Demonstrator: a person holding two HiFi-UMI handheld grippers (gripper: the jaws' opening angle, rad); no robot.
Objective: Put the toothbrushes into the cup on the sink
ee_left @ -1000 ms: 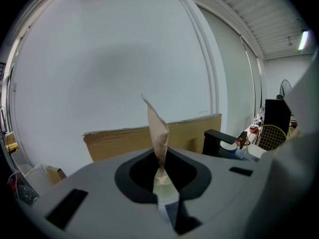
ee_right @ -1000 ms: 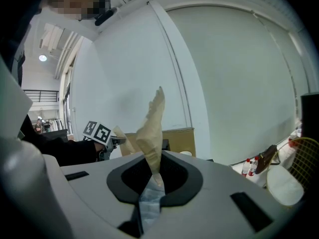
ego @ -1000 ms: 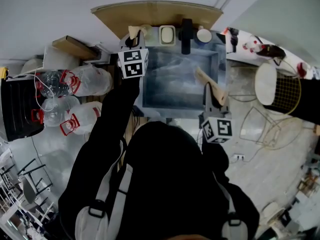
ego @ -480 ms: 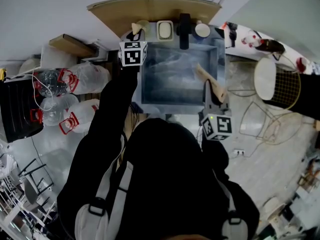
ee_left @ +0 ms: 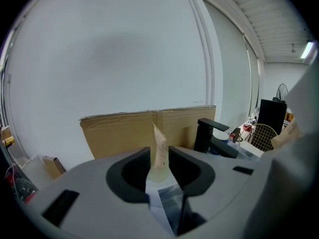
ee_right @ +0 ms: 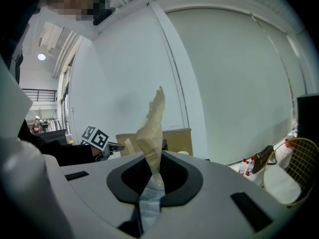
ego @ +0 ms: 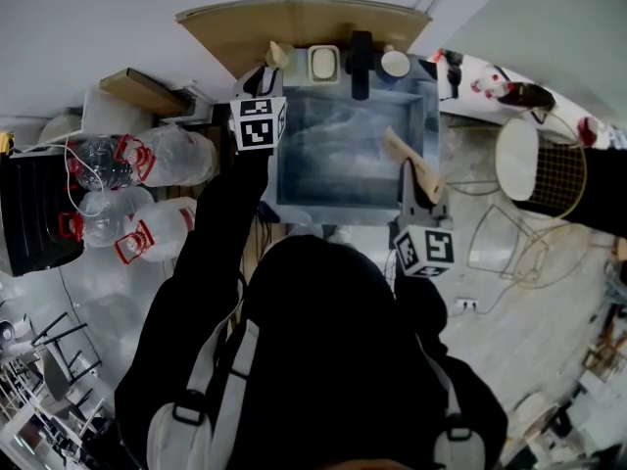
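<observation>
Two toothbrushes in tan paper wrappers are in hand. My left gripper (ego: pixel 269 74) is shut on one wrapped toothbrush (ego: pixel 277 55) at the back left corner of the steel sink (ego: pixel 294 196); in the left gripper view the wrapper (ee_left: pixel 159 146) stands upright between the closed pads. Over the basin's right side, my right gripper (ego: pixel 411 182) is shut on the other wrapped toothbrush (ego: pixel 409 160), which rises from the jaws in the right gripper view (ee_right: pixel 153 128). The white cup (ego: pixel 396 64) stands on the back rim, right of the black faucet (ego: pixel 362 62).
A soap dish (ego: pixel 325 64) sits left of the faucet, with cardboard (ego: pixel 304 20) against the wall behind. Large water bottles (ego: pixel 118 164) and a black crate (ego: pixel 39 213) are on the left. A wire basket (ego: pixel 556 179) and small bottles (ego: pixel 490 86) are on the right.
The left gripper with its wrapped toothbrush has dipped slightly by the sink's back left corner. The right gripper has stayed where it was.
</observation>
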